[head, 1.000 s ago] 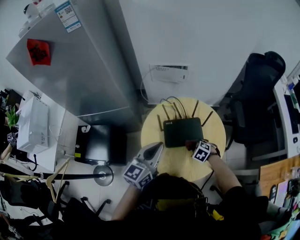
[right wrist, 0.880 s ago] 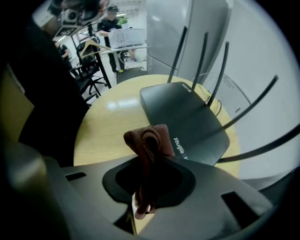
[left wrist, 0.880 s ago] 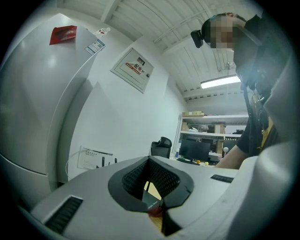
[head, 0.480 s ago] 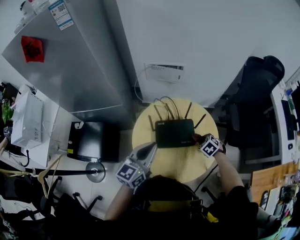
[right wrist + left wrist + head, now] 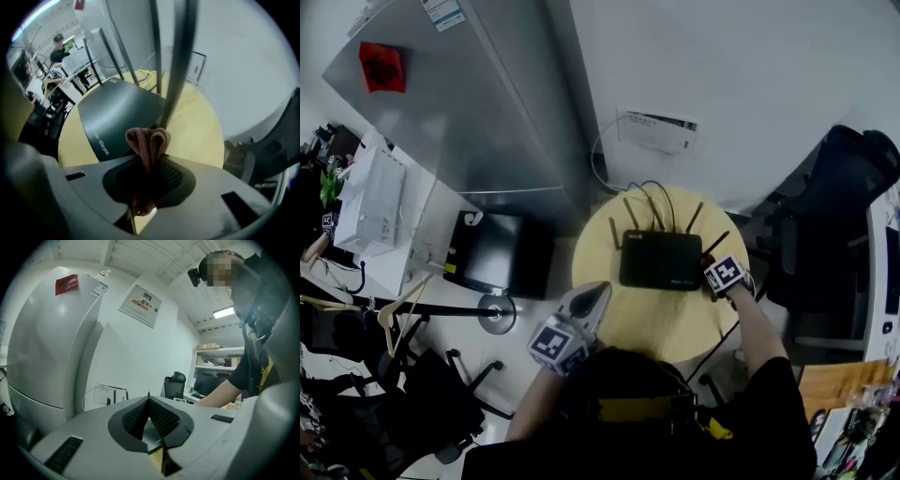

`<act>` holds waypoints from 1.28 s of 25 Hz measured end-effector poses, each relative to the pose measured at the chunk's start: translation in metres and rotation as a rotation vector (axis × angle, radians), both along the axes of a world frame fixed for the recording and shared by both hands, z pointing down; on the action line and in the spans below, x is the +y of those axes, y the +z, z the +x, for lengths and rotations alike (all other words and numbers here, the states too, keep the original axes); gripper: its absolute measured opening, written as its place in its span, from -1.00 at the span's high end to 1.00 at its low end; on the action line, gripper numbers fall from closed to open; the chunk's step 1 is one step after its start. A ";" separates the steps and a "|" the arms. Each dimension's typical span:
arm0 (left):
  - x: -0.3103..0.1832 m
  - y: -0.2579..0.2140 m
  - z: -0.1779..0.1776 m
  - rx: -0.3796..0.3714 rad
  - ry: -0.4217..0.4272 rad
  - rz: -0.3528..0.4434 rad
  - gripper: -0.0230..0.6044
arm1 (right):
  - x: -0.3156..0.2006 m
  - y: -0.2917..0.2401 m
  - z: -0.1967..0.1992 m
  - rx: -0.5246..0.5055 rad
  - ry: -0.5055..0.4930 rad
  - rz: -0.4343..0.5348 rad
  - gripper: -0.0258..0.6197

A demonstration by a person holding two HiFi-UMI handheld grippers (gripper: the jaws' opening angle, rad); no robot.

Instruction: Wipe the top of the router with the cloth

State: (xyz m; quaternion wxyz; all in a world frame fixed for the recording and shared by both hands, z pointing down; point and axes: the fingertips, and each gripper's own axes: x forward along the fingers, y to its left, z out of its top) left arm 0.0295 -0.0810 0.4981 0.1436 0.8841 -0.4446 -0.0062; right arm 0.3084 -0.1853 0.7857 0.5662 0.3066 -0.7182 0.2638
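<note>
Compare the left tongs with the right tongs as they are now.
The right tongs are shut on the reddish-brown cloth; the left tongs are shut with nothing between them. The right tongs sit at the right end of the router, beside an antenna; the left tongs are off the router, at the near-left edge of the round table. Both point toward the router.

Dim, fisheye-warped, blurry near edges.
</note>
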 end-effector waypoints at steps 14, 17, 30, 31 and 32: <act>0.000 0.002 -0.003 0.005 0.017 0.003 0.95 | 0.039 0.002 -0.026 -0.026 -0.366 -0.053 0.73; 0.000 0.001 -0.002 0.012 0.043 0.009 0.95 | 0.049 0.008 -0.018 -0.006 -0.298 -0.080 0.73; 0.004 -0.004 0.000 0.034 0.129 0.027 0.95 | 0.087 0.010 -0.022 -0.102 0.130 -0.128 0.73; 0.003 -0.005 0.000 0.032 0.129 0.028 0.95 | 0.090 0.010 -0.025 -0.111 0.158 -0.134 0.73; 0.002 -0.005 0.000 0.030 0.128 0.029 0.95 | 0.093 0.010 -0.027 -0.120 0.185 -0.142 0.73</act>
